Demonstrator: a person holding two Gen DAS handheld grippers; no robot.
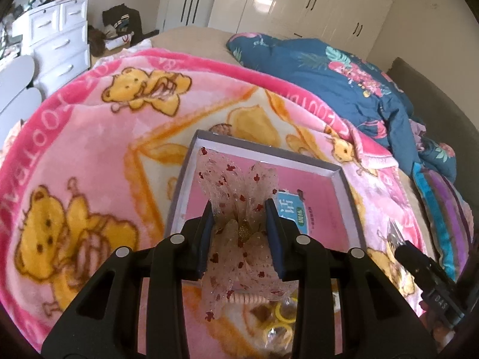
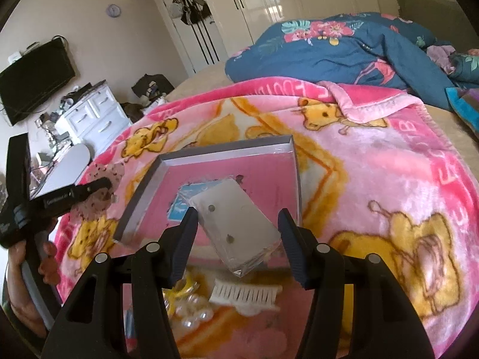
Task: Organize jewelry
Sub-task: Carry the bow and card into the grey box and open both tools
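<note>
My left gripper (image 1: 239, 209) is shut on a sheer pink hair bow with red dots (image 1: 236, 179) and holds it over the near edge of a shallow grey-rimmed box with a pink floor (image 1: 332, 170). The same box (image 2: 227, 149) shows in the right wrist view, with a blue card inside it (image 2: 176, 206). My right gripper (image 2: 238, 218) is open, its fingers either side of a clear plastic packet with small studs (image 2: 236, 224), not touching it. Yellow hair rings (image 1: 283, 320), pearl beads (image 2: 191, 311) and a white comb clip (image 2: 245, 294) lie on the blanket below.
Everything rests on a pink bear-print blanket (image 1: 89, 155) spread over a bed. A rumpled blue floral duvet (image 1: 344, 83) lies at the far right. White drawers (image 1: 60, 39) stand beyond the bed's left edge. The left gripper with the bow shows at left in the right view (image 2: 89, 191).
</note>
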